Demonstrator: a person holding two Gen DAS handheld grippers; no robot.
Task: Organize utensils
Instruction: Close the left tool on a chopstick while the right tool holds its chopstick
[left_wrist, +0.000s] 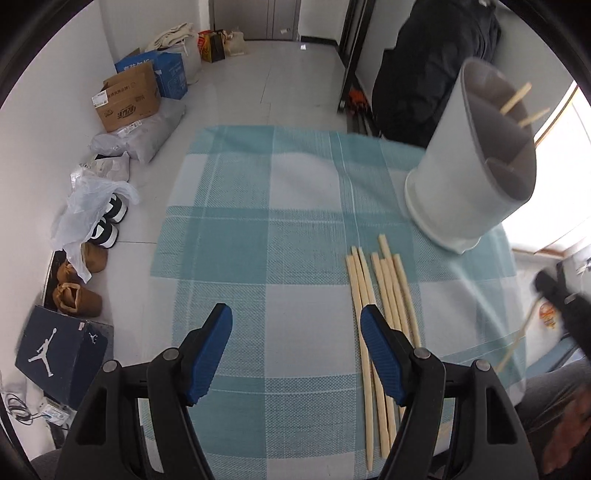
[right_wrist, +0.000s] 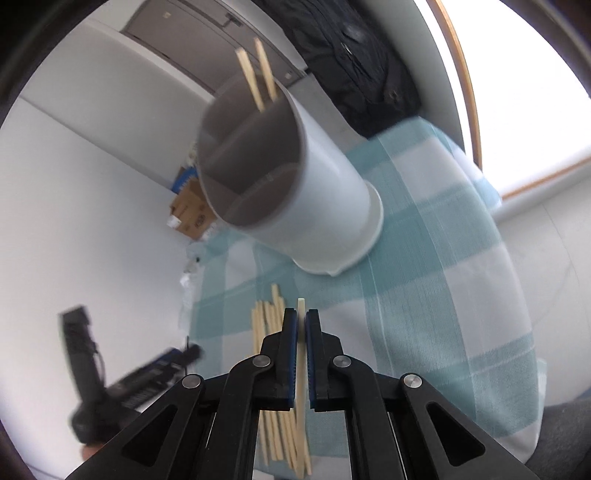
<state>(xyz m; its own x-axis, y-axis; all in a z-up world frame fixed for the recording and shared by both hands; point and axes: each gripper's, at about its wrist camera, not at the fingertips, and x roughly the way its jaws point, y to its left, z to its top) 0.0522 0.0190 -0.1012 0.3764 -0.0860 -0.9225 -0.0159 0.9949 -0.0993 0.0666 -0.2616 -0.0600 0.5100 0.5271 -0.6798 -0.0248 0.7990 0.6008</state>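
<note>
The left gripper (right_wrist: 155, 373) appeared only as a dark motion blur in the right wrist view, while the right gripper (left_wrist: 554, 291) smeared at the left view's edge. The lower ends of the chopsticks (right_wrist: 280, 435) were hidden behind jaws.

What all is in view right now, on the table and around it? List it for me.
Utensil holder: one, white outside, grey divided inside, far right part of the cloth.
Chopsticks in holder: two, pale wood, sticking out of one compartment.
Loose chopsticks: a bundle, exact count unclear, pale wood, flat on the cloth in front of the holder.
Held chopstick: one, pale, clamped in the right gripper.
Tablecloth: one, teal and white check.
Cardboard boxes: brown and blue, on the floor by the wall.
Shoe box: one, dark blue, on the floor.
Shoes: several, brown and black-white, by the wall.
Dark jacket: one, black, behind the table.
Left gripper: open, above the cloth.
Right gripper: shut on the held chopstick.
</note>
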